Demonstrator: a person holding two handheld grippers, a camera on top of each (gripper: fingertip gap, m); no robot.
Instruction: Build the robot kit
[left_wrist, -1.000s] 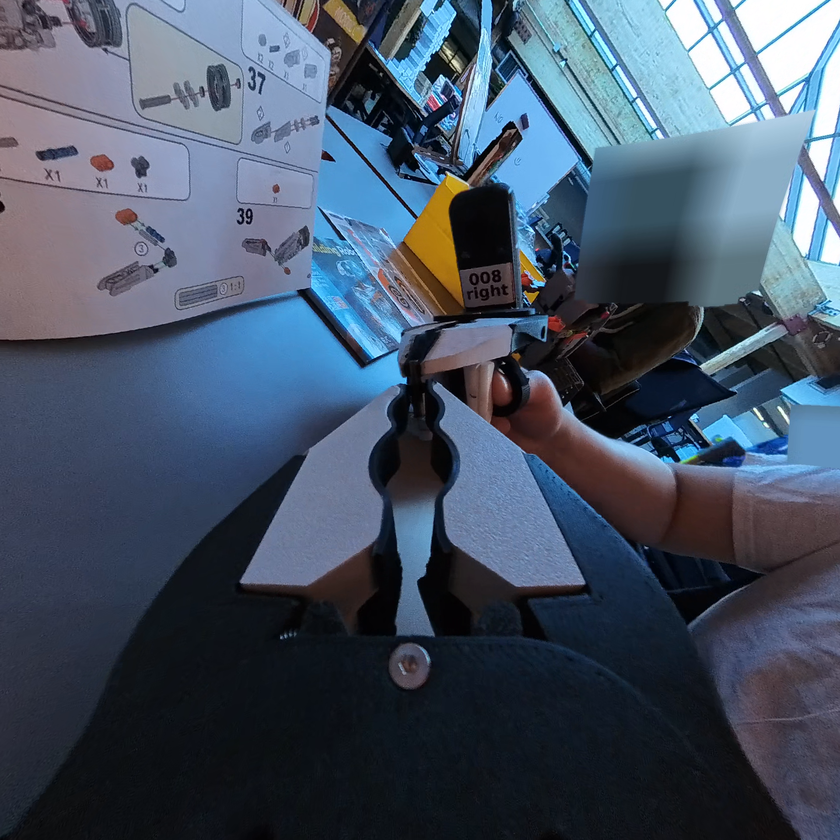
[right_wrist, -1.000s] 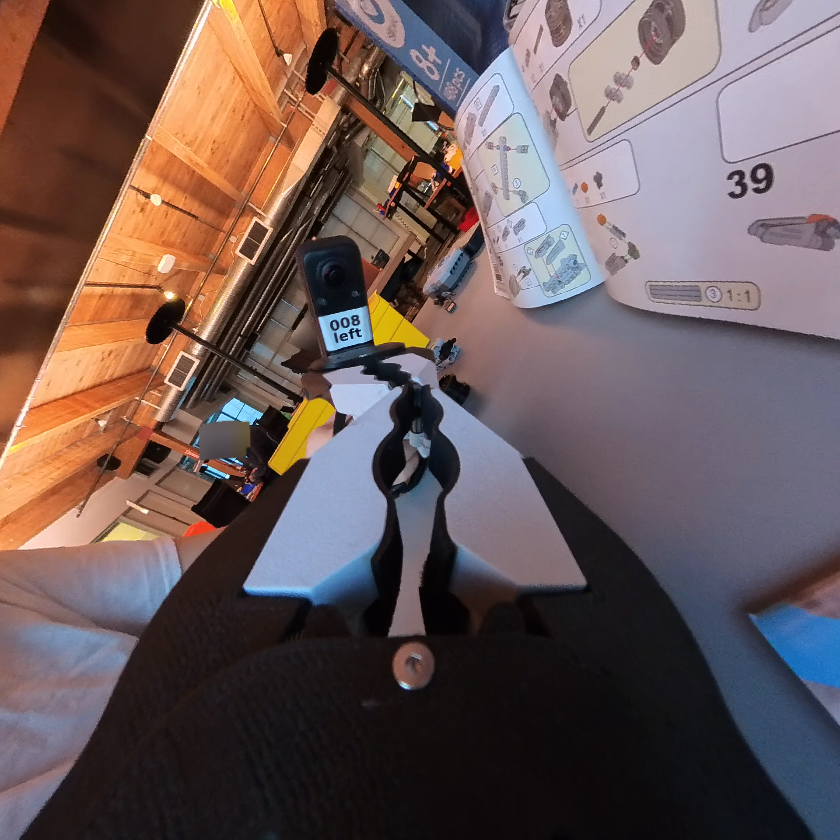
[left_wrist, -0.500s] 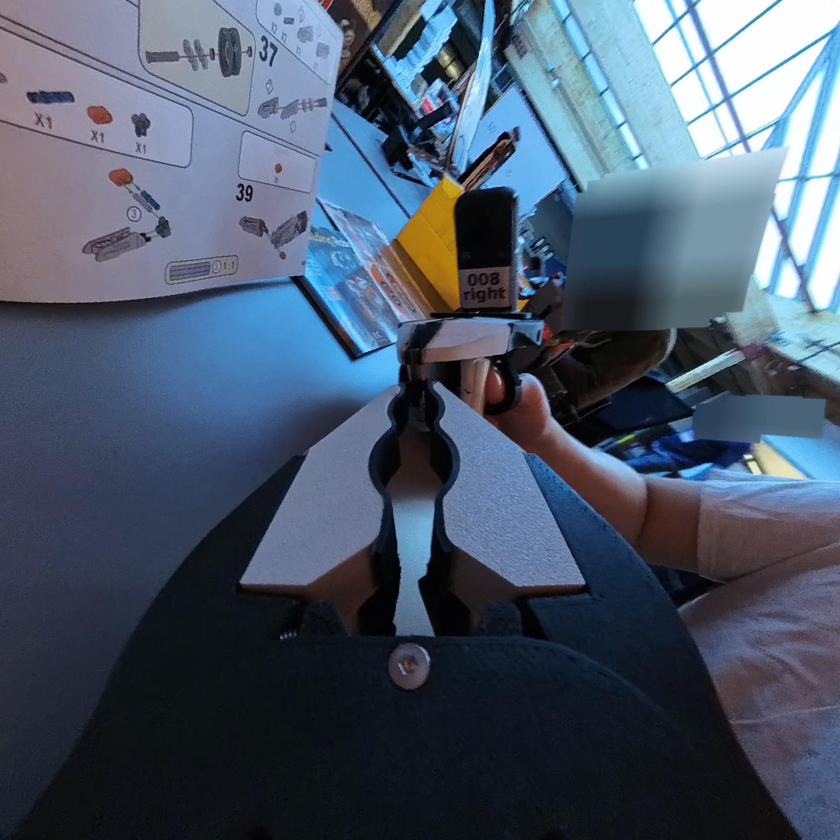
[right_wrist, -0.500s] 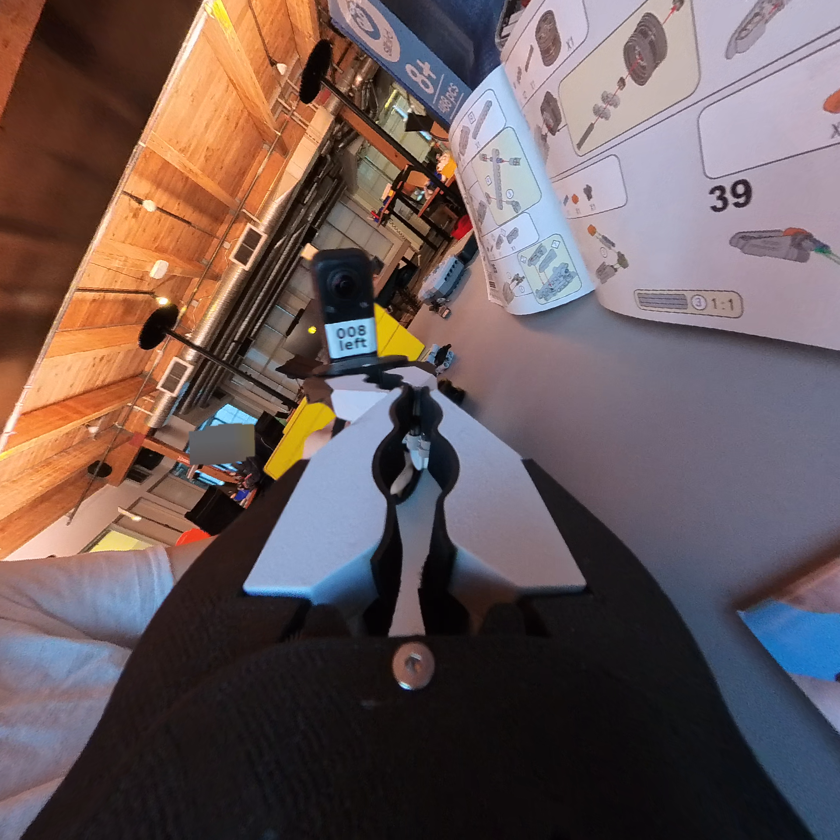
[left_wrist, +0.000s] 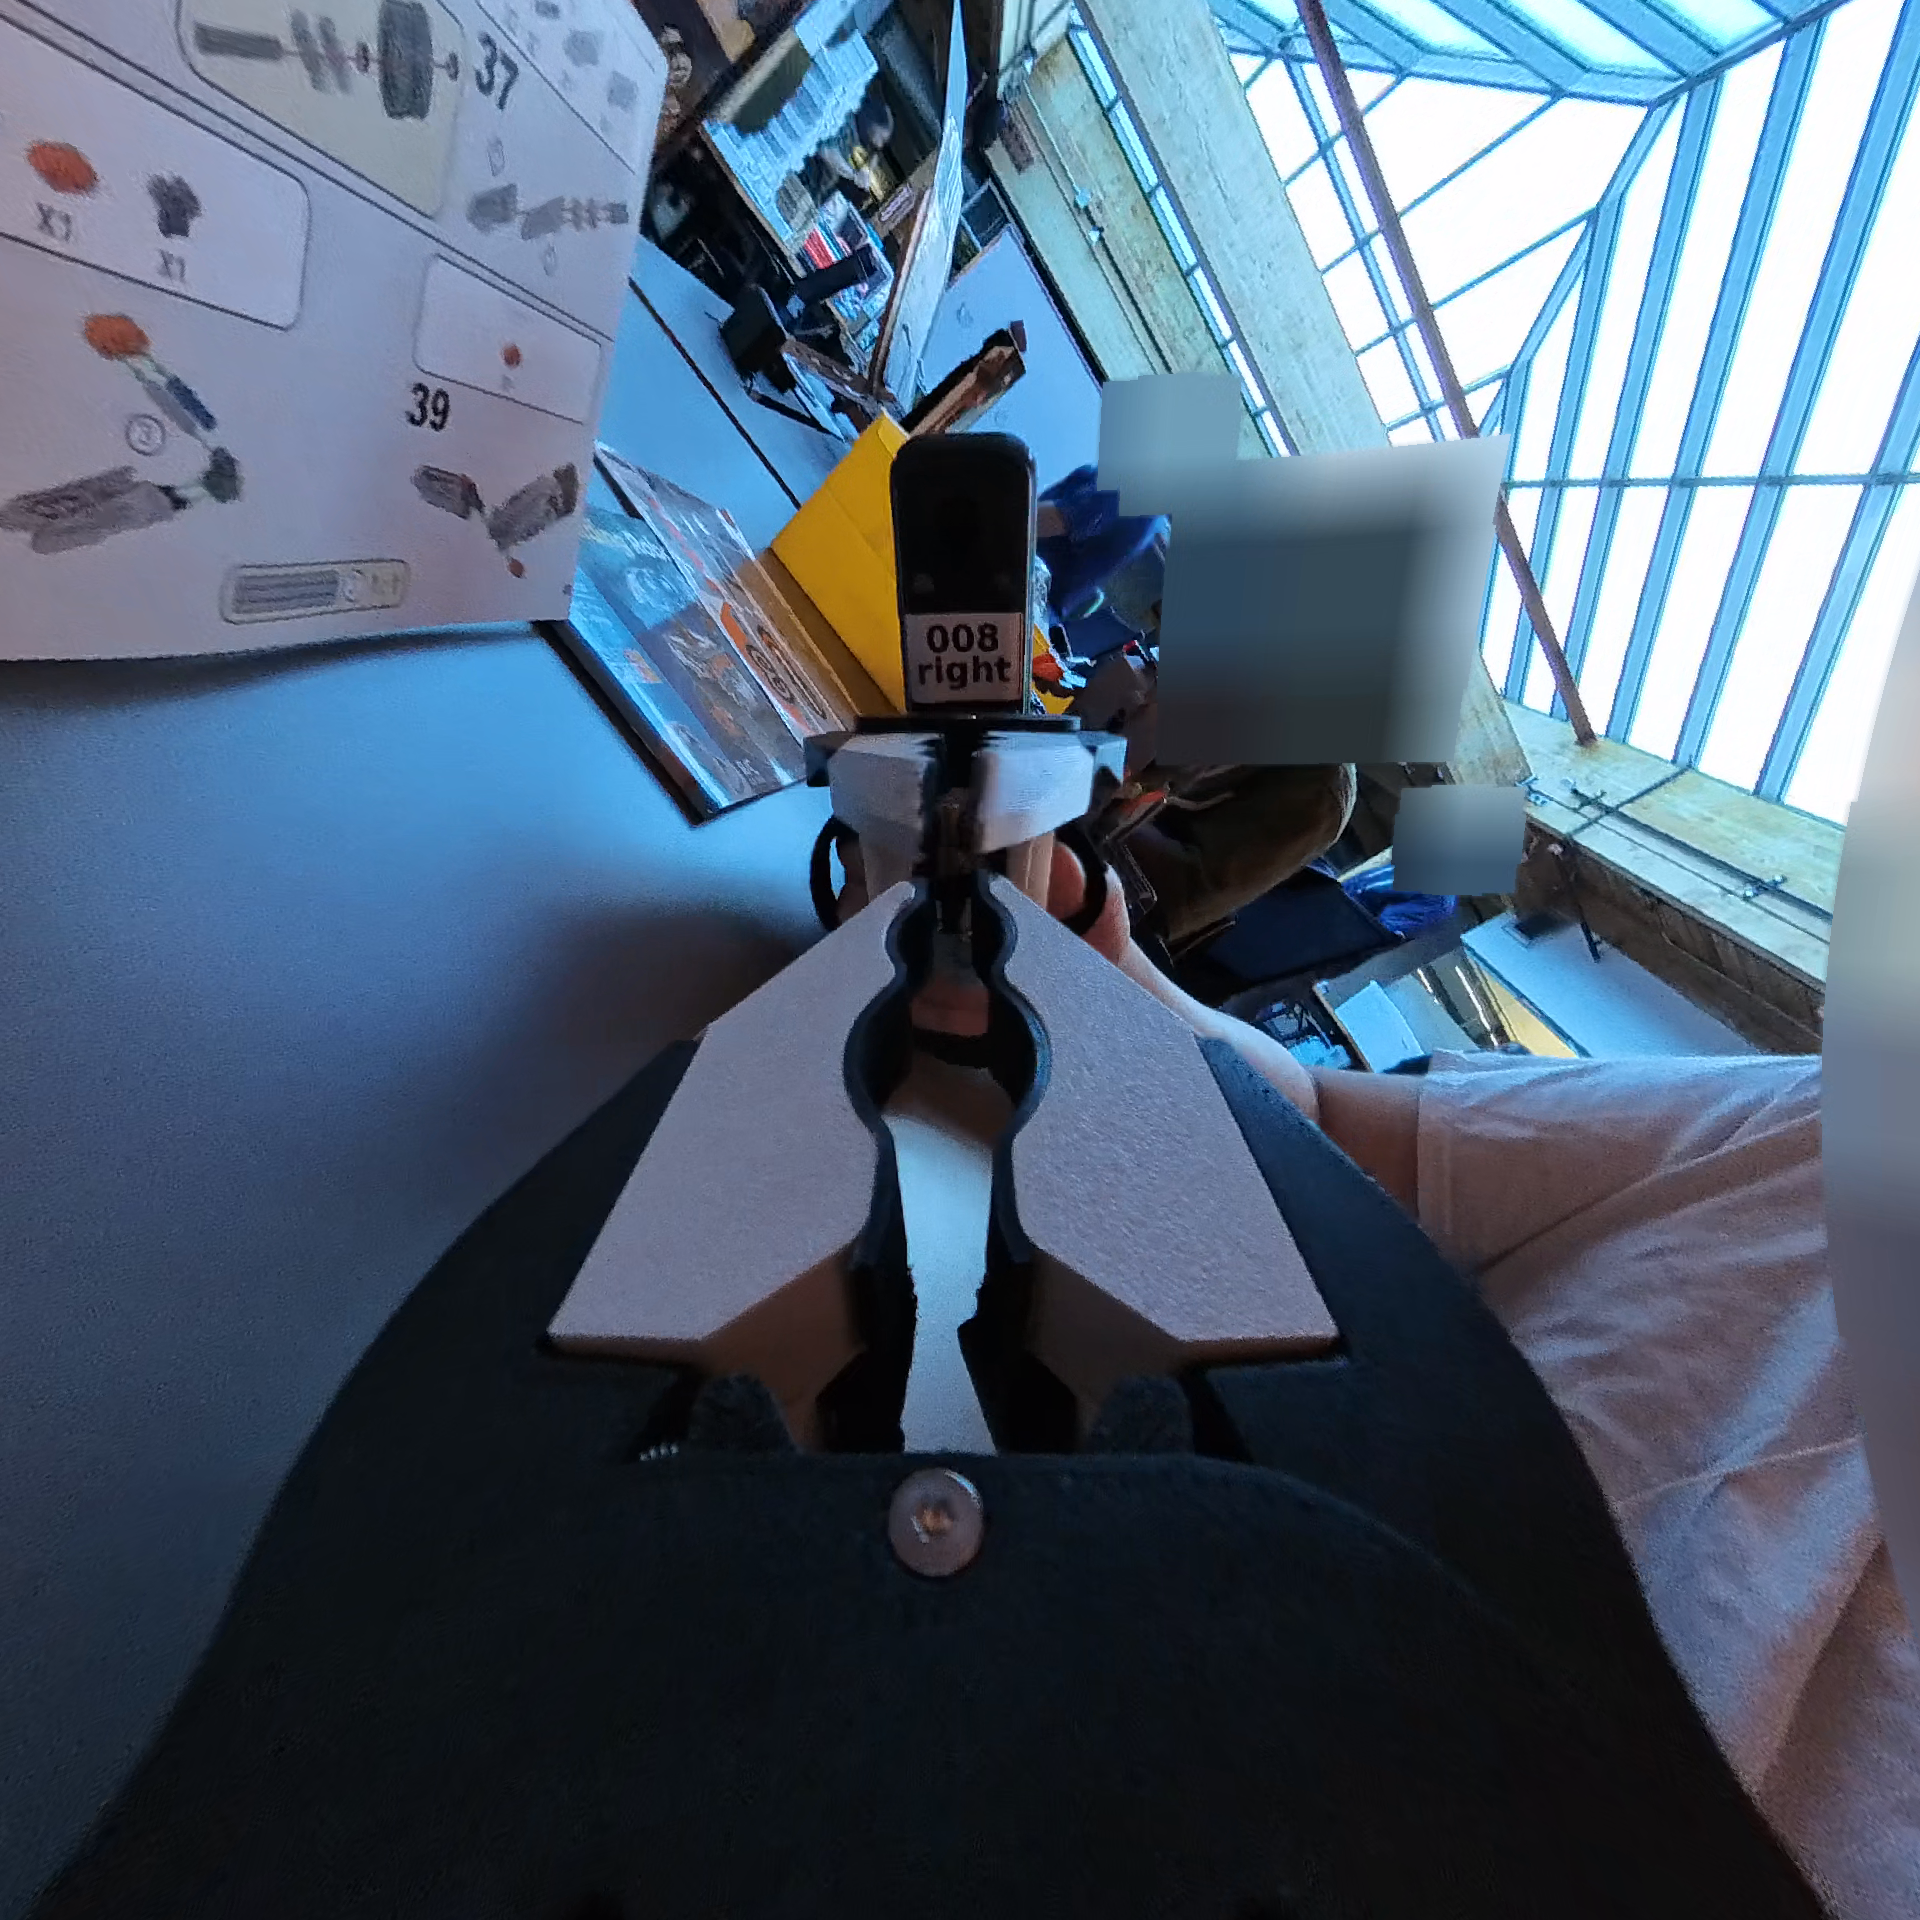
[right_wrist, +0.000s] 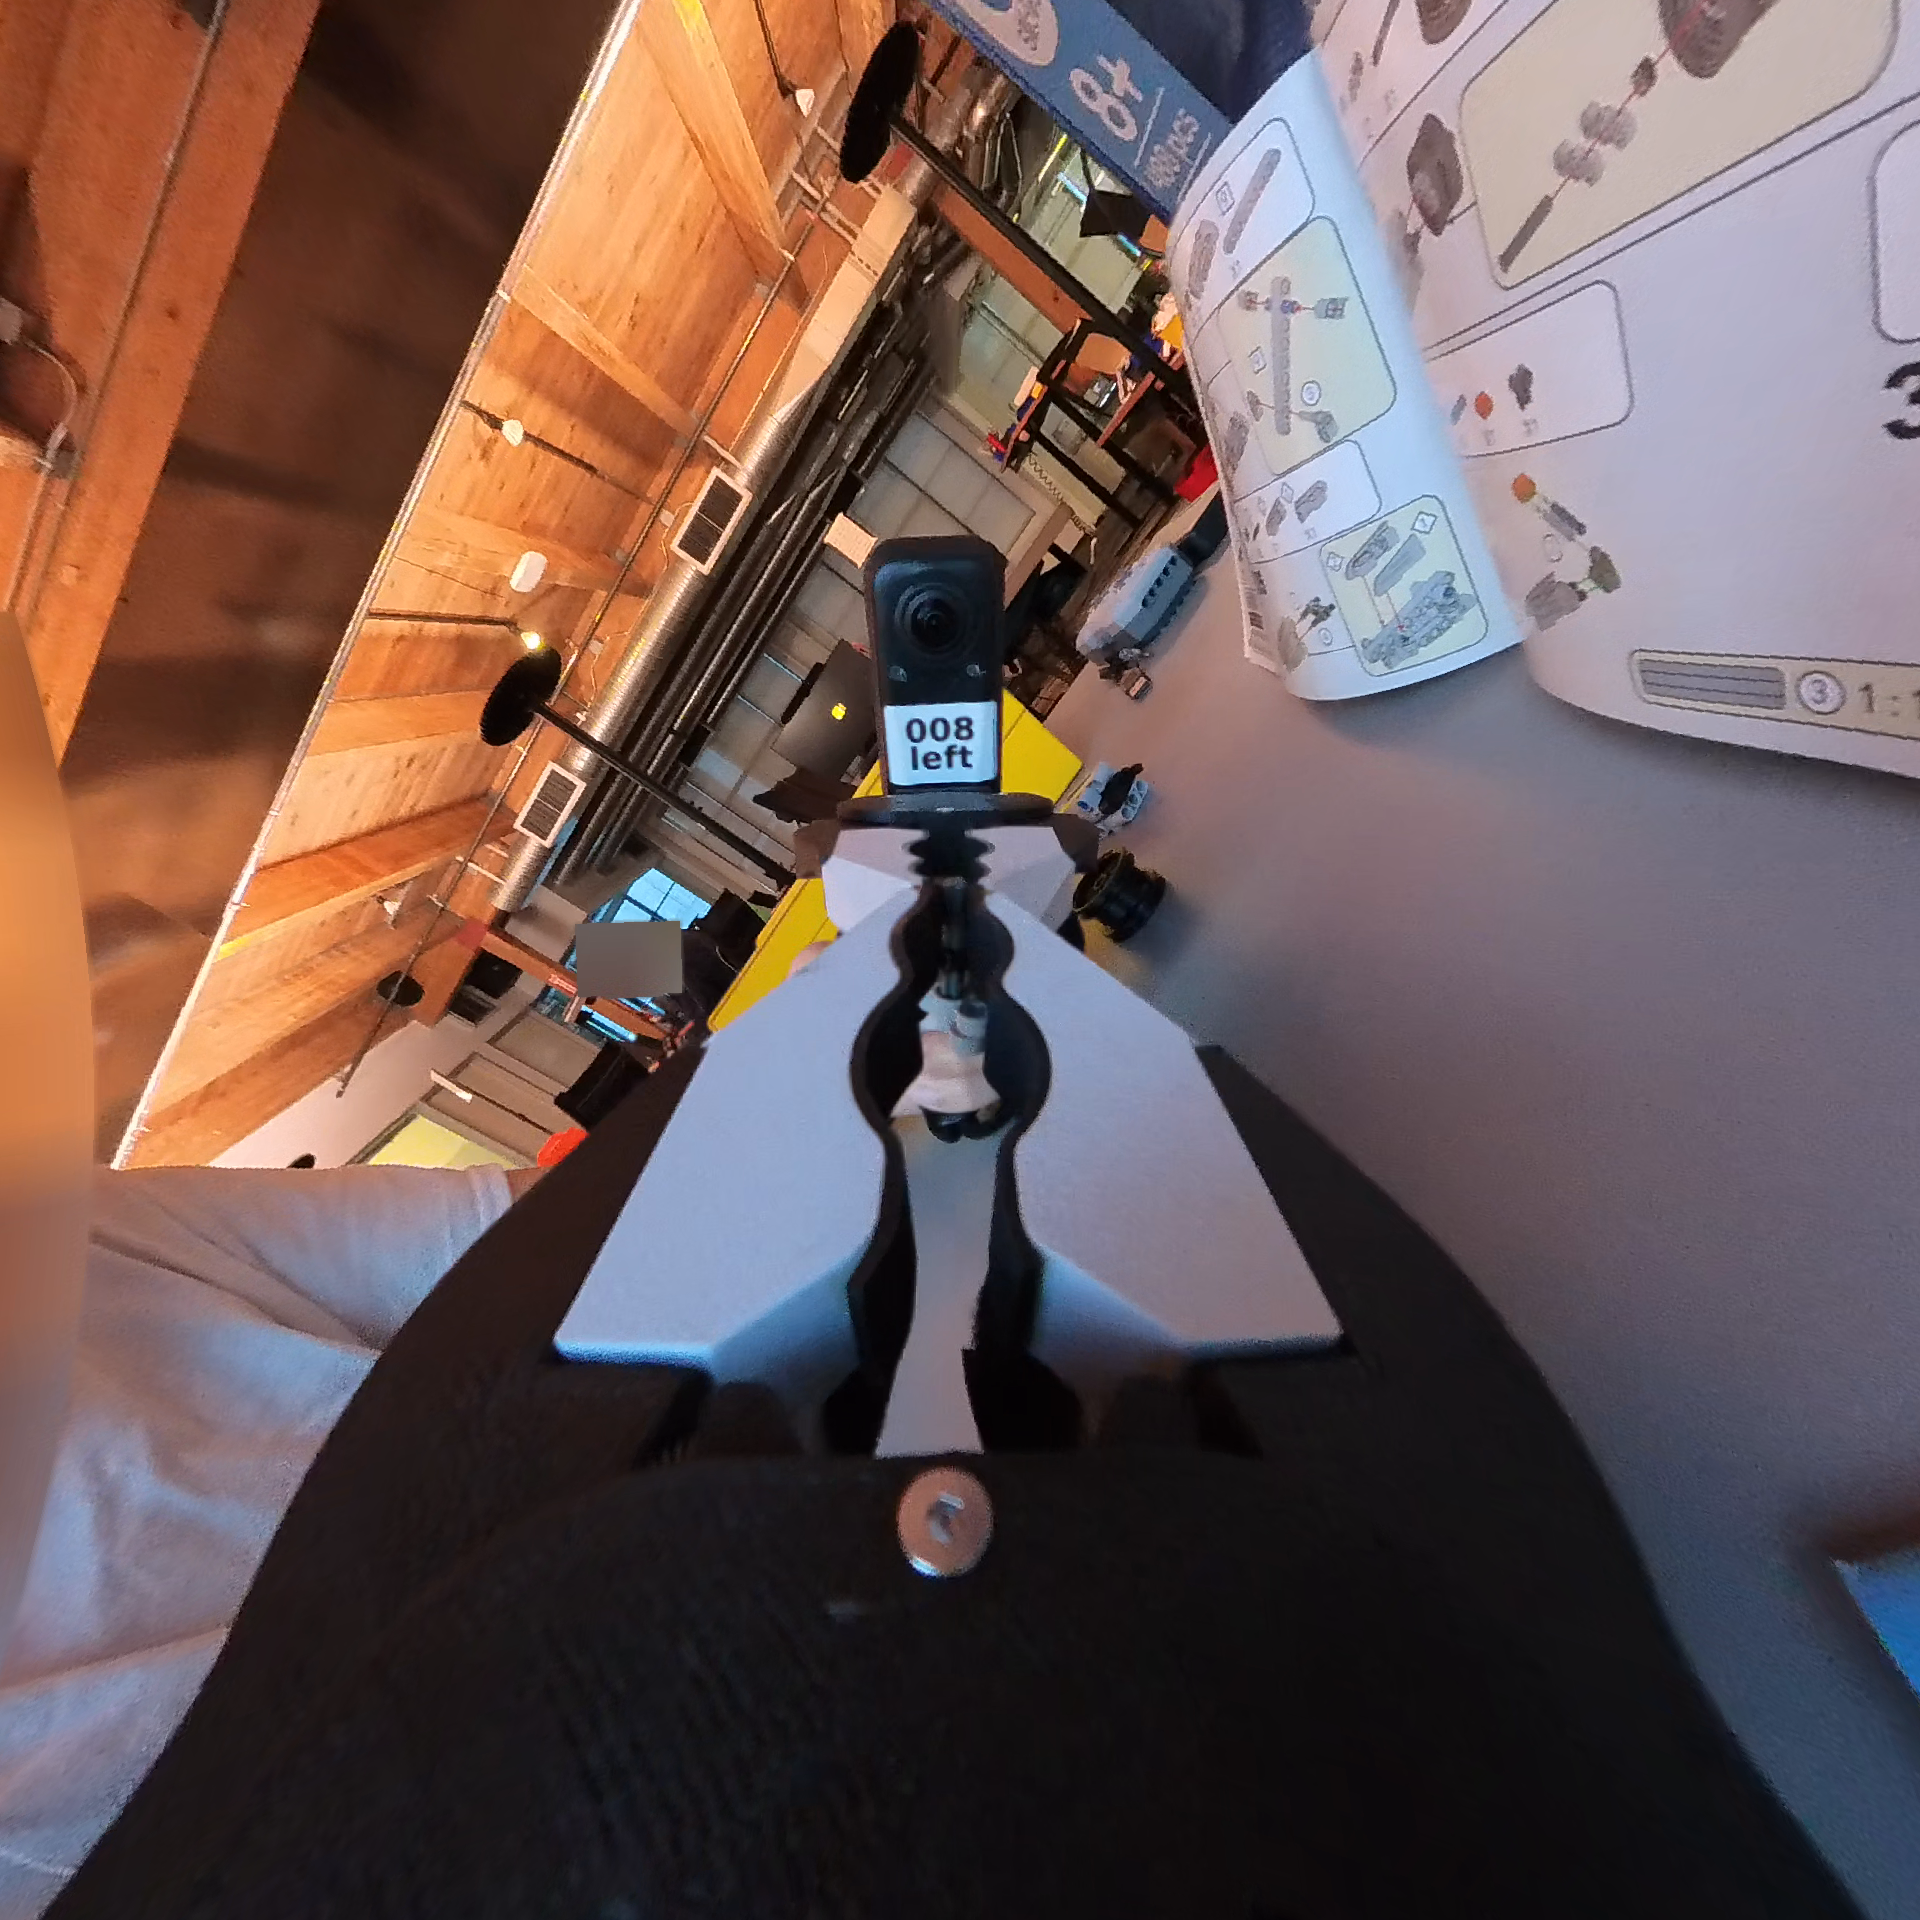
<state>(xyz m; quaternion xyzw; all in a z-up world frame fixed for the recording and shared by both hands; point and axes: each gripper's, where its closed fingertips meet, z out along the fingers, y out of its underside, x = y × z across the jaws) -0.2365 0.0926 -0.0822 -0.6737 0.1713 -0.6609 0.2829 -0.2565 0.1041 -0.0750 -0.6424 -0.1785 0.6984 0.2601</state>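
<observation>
Matt grey table (left_wrist: 312, 935), paper booklet (left_wrist: 260, 312)

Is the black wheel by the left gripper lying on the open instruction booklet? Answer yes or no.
No, in the right wrist view the black wheel sits on the bare grey table, apart from the instruction booklet.

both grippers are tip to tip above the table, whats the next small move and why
Probably ease the right gripper straight toward the left gripper: both look shut, their tips nearly touch in line, and a small white part sits clamped in the right one.

Booklet (right_wrist: 1714, 364) on table (right_wrist: 1507, 1039), wheel (right_wrist: 1120, 902) seemingly nearby.
</observation>
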